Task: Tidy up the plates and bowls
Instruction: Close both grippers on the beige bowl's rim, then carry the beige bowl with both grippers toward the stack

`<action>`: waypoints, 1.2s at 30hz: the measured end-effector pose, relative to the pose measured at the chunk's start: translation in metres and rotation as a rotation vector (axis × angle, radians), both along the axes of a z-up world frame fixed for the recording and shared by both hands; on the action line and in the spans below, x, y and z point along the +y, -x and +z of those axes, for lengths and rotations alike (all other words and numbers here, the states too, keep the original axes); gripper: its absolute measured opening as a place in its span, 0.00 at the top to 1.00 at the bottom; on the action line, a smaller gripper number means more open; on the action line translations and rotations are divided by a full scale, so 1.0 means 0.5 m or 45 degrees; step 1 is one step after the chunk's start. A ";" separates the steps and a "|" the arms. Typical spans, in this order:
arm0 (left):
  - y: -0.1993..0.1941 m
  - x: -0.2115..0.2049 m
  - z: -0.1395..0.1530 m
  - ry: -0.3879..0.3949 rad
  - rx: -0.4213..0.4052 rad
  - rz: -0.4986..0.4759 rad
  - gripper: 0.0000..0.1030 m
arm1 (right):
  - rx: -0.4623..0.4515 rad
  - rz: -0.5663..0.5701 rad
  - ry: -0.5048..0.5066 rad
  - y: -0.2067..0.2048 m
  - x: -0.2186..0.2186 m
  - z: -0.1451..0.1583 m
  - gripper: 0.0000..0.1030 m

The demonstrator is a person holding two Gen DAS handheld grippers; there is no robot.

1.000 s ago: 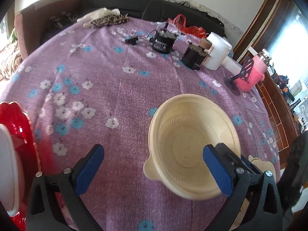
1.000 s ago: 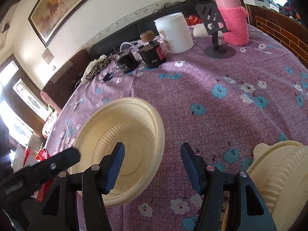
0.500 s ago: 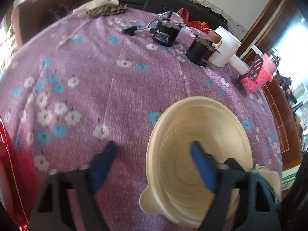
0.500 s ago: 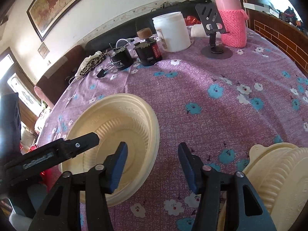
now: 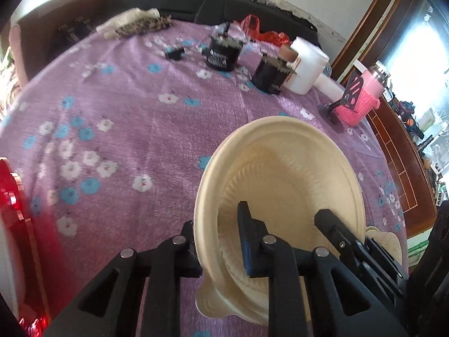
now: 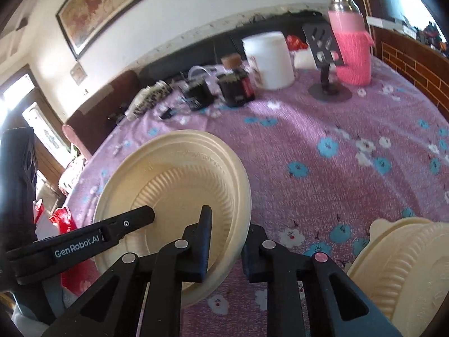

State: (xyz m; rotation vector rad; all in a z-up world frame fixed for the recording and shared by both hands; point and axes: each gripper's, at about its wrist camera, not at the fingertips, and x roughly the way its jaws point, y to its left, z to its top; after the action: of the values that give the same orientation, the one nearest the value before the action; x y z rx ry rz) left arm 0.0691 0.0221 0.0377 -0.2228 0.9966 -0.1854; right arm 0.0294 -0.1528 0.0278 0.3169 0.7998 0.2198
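Both grippers clamp one cream bowl (image 5: 283, 174) over floral worktop (image 5: 126, 129): left gripper (image 5: 221, 241) pinches near-left rim, right gripper (image 6: 227, 250) opposite rim, likely steadying transfer toward cream stack (image 6: 407, 266) nearby.

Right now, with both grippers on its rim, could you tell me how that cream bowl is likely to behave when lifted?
The cream bowl looks thin-walled and moulded, so it is probably light and may flex where the left gripper and right gripper pinch opposite sides of its rim. Its ribbed, matte surface should grip reasonably well. It appears unlikely to shatter, though a hard squeeze could crease it.
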 end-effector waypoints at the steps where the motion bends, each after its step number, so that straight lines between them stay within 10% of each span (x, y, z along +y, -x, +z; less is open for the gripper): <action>1: 0.012 0.003 0.011 -0.010 -0.022 0.008 0.82 | -0.017 0.008 -0.002 0.003 0.003 0.005 0.81; 36: 0.368 0.400 0.274 -0.086 -0.542 0.550 0.72 | -0.418 0.515 0.028 0.208 0.441 0.292 0.79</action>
State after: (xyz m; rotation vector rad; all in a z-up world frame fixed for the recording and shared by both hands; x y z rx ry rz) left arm -0.1149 0.2222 0.1747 -0.3160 0.5136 0.1909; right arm -0.0746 0.0679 0.1736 0.0903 0.5333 0.6256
